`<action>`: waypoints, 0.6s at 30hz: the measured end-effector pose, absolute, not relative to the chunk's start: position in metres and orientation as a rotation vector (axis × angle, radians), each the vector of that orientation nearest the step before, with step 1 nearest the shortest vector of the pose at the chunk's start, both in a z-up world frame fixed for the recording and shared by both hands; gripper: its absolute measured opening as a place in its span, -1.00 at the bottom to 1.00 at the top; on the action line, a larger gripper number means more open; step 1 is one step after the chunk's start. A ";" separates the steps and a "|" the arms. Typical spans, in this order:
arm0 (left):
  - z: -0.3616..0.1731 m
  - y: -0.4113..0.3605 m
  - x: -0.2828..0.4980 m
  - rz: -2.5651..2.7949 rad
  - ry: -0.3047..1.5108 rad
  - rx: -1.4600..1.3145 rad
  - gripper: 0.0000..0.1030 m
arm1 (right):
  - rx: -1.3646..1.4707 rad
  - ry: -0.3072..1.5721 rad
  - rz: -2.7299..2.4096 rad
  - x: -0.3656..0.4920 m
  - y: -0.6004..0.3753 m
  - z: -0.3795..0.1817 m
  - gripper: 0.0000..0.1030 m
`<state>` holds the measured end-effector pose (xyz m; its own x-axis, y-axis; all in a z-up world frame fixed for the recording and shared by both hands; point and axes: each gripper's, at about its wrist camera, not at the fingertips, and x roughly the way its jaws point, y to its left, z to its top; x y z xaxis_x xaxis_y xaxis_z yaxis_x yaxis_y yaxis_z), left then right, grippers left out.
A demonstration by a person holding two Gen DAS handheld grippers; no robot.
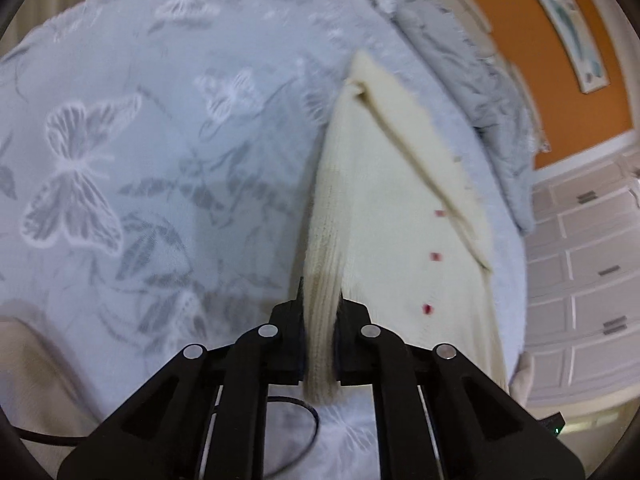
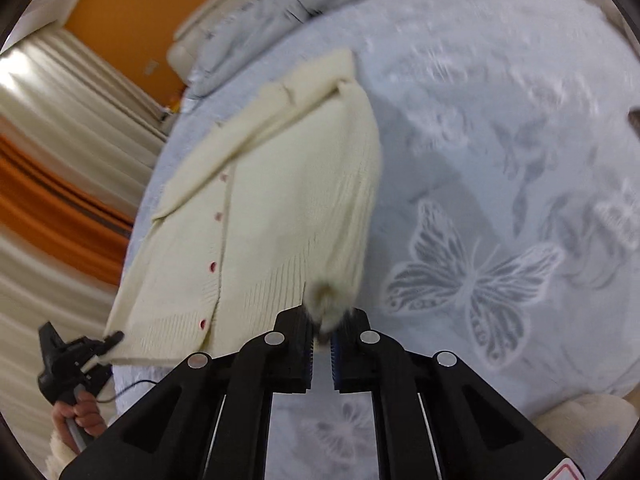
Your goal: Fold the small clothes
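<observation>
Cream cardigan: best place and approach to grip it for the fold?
Grip the cardigan at the ribbed bottom hem, coming in from the near edge of the bed. It lies buttons up with the hem nearest, and the rib is thick enough to pinch. The left gripper and right gripper are already shut on it there.

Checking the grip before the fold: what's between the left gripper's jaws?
The cream cardigan's ribbed hem edge is pinched in the left gripper, shown in the left wrist view.

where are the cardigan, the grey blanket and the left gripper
cardigan (image 2: 272, 200), right wrist view, front panel
grey blanket (image 1: 460, 64), left wrist view, crumpled middle
left gripper (image 1: 320, 312), left wrist view, between fingertips clamping the hem
</observation>
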<state>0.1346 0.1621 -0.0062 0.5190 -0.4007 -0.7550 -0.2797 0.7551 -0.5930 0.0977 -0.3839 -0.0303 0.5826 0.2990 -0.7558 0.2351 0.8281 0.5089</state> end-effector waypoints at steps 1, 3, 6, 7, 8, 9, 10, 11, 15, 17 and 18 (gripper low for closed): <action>0.005 0.163 0.126 -0.102 1.043 -0.744 -0.85 | 0.613 0.959 0.042 0.092 -0.383 -0.025 -0.89; 0.017 0.166 0.110 -0.124 1.046 -0.739 -0.85 | 0.613 0.963 0.050 0.075 -0.389 -0.014 -0.89; 0.027 0.169 0.073 -0.148 1.070 -0.724 -0.85 | 0.583 1.006 0.064 0.035 -0.395 -0.006 -0.89; 0.028 0.171 0.057 -0.151 1.084 -0.720 -0.85 | 0.574 1.027 0.073 0.018 -0.393 -0.005 -0.89; 0.029 0.171 0.043 -0.149 1.100 -0.707 -0.85 | 0.566 1.045 0.079 0.006 -0.390 -0.003 -0.89; 0.031 0.172 0.029 -0.150 1.111 -0.691 -0.85 | 0.562 1.062 0.085 -0.008 -0.388 -0.002 -0.89; 0.035 0.172 0.015 -0.148 1.122 -0.673 -0.85 | 0.565 1.076 0.094 -0.022 -0.384 0.001 -0.89; 0.042 0.172 -0.005 -0.150 1.135 -0.648 -0.85 | 0.570 1.094 0.106 -0.042 -0.379 0.006 -0.89; 0.069 0.166 -0.051 -0.184 1.162 -0.600 -0.85 | 0.568 1.147 0.118 -0.094 -0.367 0.024 -0.89; 0.085 0.163 -0.061 -0.208 1.164 -0.617 -0.85 | 0.604 1.123 0.112 -0.104 -0.371 0.039 -0.89; 0.091 0.161 -0.059 -0.218 1.152 -0.615 -0.85 | 0.623 1.094 0.107 -0.101 -0.376 0.050 -0.89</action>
